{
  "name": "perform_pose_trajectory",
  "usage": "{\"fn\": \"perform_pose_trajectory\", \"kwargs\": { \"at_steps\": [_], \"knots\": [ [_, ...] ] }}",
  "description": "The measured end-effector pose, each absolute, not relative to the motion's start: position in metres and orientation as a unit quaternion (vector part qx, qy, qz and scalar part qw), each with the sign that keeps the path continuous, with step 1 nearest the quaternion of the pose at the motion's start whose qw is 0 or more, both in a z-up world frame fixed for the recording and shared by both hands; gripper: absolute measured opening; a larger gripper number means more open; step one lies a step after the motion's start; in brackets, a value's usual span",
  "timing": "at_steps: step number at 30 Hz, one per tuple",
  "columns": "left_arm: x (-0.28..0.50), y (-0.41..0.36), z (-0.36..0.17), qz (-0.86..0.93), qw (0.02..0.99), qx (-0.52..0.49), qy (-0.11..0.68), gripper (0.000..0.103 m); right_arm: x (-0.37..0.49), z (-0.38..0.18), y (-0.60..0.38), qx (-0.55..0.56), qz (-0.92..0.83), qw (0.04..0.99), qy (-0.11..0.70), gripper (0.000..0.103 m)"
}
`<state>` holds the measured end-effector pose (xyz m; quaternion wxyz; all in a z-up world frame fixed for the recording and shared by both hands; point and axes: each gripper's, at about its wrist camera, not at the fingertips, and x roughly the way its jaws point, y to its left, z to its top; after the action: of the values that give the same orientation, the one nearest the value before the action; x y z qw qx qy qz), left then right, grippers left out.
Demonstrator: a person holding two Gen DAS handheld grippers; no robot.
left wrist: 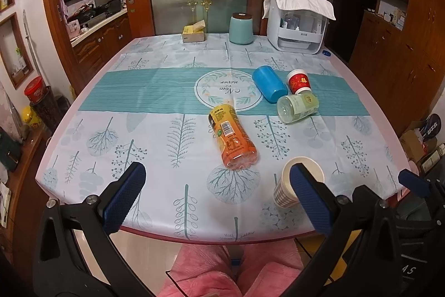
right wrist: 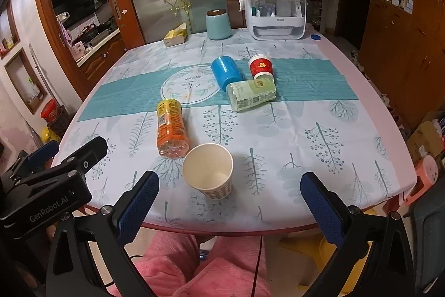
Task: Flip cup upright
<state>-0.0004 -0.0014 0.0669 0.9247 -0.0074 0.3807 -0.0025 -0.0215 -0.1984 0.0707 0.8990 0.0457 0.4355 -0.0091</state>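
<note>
A checked paper cup stands upright, mouth up, near the table's front edge. In the left wrist view the cup is partly hidden behind my left gripper's right finger. My left gripper is open and empty, held above the front edge, with the cup at its right. My right gripper is open and empty, and the cup stands just beyond its fingertips, left of centre. The left gripper's body shows at the left of the right wrist view.
An orange bottle lies on its side just beyond the cup. Farther back lie a blue cup and a green bottle, next to a red paper cup. A teal canister, tissue box and white appliance stand at the back.
</note>
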Motion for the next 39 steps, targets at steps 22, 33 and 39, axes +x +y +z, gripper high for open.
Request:
{"fn": "perform_pose_trajectory", "kwargs": {
  "at_steps": [22,33,39],
  "knots": [
    [-0.0027,-0.0001,0.0639,-0.005,0.927,-0.012,0.376,0.103,-0.0233,0.065,-0.2019,0.056,-0.008,0.9,0.433,0.103],
    [-0.0032,-0.0028,0.0654,-0.011,0.926,-0.011,0.378,0.103,-0.0242,0.0633,-0.2038,0.057,-0.01,0.9,0.432,0.103],
    [-0.0022,-0.0036,0.0662,-0.01,0.926,-0.009,0.376,0.103,-0.0244,0.0632,-0.2042,0.058,-0.009,0.9,0.433,0.103]
  ]
}}
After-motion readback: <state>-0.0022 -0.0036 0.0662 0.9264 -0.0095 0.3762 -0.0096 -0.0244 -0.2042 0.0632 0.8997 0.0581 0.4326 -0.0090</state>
